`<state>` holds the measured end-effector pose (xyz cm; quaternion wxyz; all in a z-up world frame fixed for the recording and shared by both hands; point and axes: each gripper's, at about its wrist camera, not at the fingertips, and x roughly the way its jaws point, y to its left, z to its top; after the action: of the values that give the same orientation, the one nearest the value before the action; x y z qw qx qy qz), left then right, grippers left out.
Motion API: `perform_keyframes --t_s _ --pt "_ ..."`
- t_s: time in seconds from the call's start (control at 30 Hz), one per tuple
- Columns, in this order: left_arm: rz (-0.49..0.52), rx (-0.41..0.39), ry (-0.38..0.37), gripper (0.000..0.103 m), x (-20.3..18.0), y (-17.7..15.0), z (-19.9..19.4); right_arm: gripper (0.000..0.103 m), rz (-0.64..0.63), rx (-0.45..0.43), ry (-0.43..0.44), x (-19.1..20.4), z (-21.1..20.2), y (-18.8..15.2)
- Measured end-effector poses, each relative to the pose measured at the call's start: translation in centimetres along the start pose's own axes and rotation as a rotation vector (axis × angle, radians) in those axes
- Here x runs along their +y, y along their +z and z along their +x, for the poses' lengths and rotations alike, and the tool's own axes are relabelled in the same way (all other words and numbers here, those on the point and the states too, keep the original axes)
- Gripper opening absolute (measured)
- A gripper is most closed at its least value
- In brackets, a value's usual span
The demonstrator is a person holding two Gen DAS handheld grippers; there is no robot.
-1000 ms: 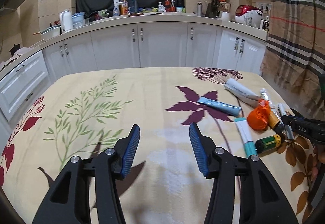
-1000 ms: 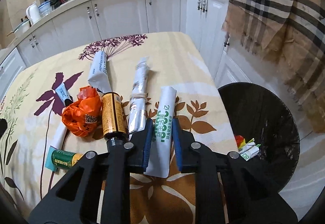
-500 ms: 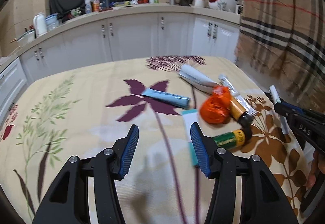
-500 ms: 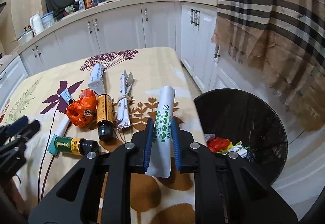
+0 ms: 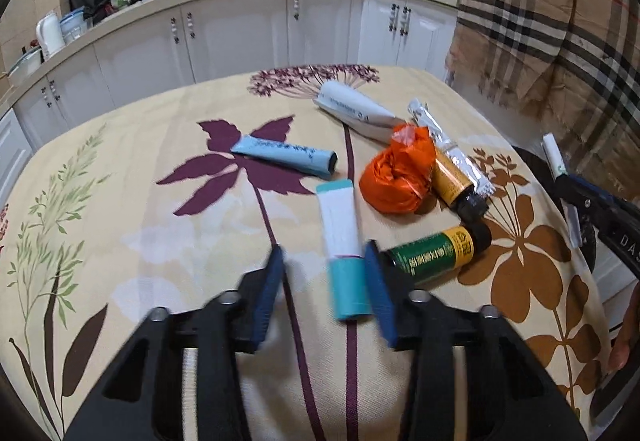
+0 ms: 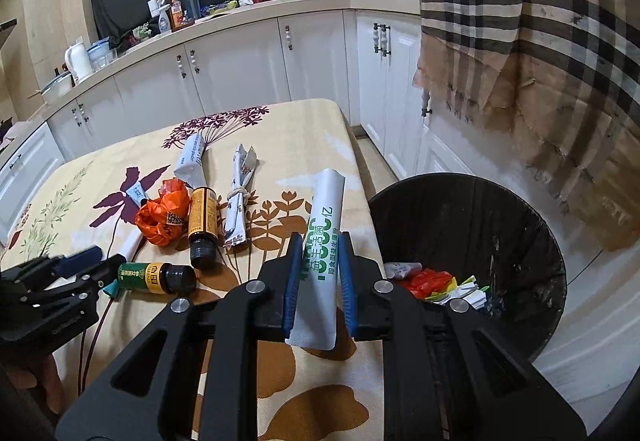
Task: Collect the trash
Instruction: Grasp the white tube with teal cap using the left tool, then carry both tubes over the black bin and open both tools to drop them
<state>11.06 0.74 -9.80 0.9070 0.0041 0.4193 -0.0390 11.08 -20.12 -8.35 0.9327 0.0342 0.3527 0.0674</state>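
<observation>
Trash is lying in a cluster toward the right-hand end of the floral tablecloth [image 5: 120, 169]: a white and teal tube [image 5: 343, 247], a green-labelled bottle [image 5: 434, 251], an amber bottle [image 5: 454, 177], a crumpled orange bag [image 5: 396, 171], a light blue tube [image 5: 286, 157], a white tube [image 5: 352, 111] and a silvery foil wrapper [image 5: 448, 147]. The left gripper [image 5: 324, 273] is closing with the teal cap end of the white and teal tube between its blue pads; the tube is sitting against the right pad, with a gap showing on the left side, so the pads are not pressing it from both sides. The green-labelled bottle is lying just beside that right finger. The right gripper [image 6: 320, 269] is clamped on a white sachet with green print [image 6: 324, 241], holding it near the table's right edge, just beside the rim of the black bin [image 6: 520, 241], which is standing on the floor with colourful scraps inside. The left half of the cloth is lying bare, and white cabinets [image 6: 240, 69] are running behind the table's far edge.
</observation>
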Motion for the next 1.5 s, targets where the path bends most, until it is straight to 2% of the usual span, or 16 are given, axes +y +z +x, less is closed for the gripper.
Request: perform_keyframes --t_s 0.07,0.13,0.33,0.67,1.0,1.2,1.5 --pt "0.004 0.011 -0.007 0.03 -0.1 -0.1 0.1 0.018 0.001 -0.004 0.001 0.0 -0.1 0.0" --pt "0.006 0.01 -0.014 0.02 -0.1 -0.2 0.1 0.018 0.001 -0.006 0.002 0.0 -0.2 -0.1" --pt "0.012 0.004 -0.024 0.01 -0.2 -0.2 -0.1 0.018 0.0 -0.013 0.004 0.2 -0.6 -0.2" --pt "-0.004 -0.08 -0.004 0.007 0.2 -0.3 -1.8 0.018 -0.003 -0.024 -0.001 0.2 -1.3 -0.1" --pt "-0.04 -0.196 0.032 0.007 0.3 0.3 -4.1 0.018 -0.008 -0.057 -0.017 0.1 -2.4 0.3" --pt "-0.025 -0.291 0.06 0.007 -1.0 1.6 -5.4 0.018 -0.022 -0.103 -0.079 -0.5 -3.3 0.7" --pt "0.036 -0.338 -0.018 0.007 -5.9 4.3 -4.9 0.018 -0.013 -0.15 -0.179 -3.4 -3.7 1.9"
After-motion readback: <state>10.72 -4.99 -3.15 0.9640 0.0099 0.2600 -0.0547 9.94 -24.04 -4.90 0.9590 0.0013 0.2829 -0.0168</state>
